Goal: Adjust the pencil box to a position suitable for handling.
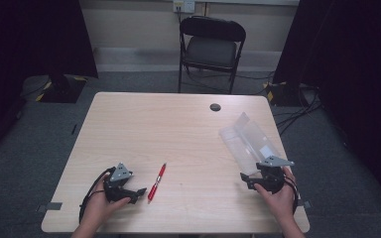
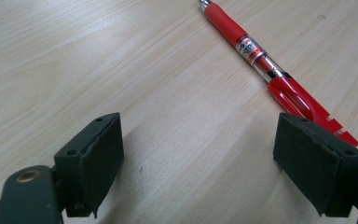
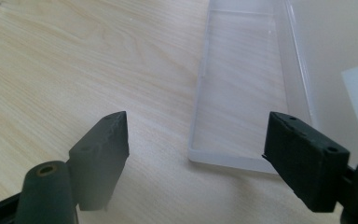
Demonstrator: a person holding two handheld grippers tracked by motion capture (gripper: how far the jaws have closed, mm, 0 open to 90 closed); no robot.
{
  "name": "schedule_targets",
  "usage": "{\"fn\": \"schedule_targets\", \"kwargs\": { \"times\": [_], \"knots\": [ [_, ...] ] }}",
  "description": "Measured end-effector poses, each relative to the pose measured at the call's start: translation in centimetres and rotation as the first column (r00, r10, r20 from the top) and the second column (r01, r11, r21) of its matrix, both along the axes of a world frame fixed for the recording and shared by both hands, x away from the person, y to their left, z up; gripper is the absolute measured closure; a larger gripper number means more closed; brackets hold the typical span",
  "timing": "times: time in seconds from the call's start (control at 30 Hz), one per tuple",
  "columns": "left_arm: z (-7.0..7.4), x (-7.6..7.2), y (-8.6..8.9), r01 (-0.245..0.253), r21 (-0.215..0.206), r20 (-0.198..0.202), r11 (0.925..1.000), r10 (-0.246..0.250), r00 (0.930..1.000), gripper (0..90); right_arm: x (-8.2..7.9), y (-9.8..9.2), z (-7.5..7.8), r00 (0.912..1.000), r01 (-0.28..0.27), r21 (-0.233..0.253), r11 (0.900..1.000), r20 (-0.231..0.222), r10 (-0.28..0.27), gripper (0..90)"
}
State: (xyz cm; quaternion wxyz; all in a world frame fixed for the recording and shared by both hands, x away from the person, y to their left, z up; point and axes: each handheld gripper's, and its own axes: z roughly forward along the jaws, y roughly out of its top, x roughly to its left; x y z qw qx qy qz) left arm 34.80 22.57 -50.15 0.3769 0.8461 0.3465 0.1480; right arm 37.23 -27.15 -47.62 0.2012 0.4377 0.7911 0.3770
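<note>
One red pen (image 2: pixel 265 65) with clear middle, lying flat.

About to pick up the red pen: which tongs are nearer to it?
Left. The left tongs sit open right beside the red pen; the right tongs are across the table at the clear case.

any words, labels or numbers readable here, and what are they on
None can be read.
red pen: a small printed label band on its barrel, too blurred to read.
clear plastic case: a pale sticker patch on it, no legible print.
wall outlet plate: a yellow mark on it, too small to read.
</note>
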Motion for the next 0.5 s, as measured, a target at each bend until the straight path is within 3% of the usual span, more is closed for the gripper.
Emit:
{"fn": "schedule_targets", "kwargs": {
  "times": [0.37,0.5],
  "knots": [
    [0.0,0.0,0.0,-0.002,-0.001,-0.001,1.0000,0.002,1.0000,15.7,1.4,0.5,-0.6,0.9998,0.016,0.009,1.000,-0.008,-0.016,27.7],
    [0.0,0.0,0.0,0.000,0.000,0.000,1.0000,0.000,1.0000,15.7,2.0,0.6,-0.9,0.9993,0.026,0.022,0.999,-0.026,-0.025,36.1]
  ]
}}
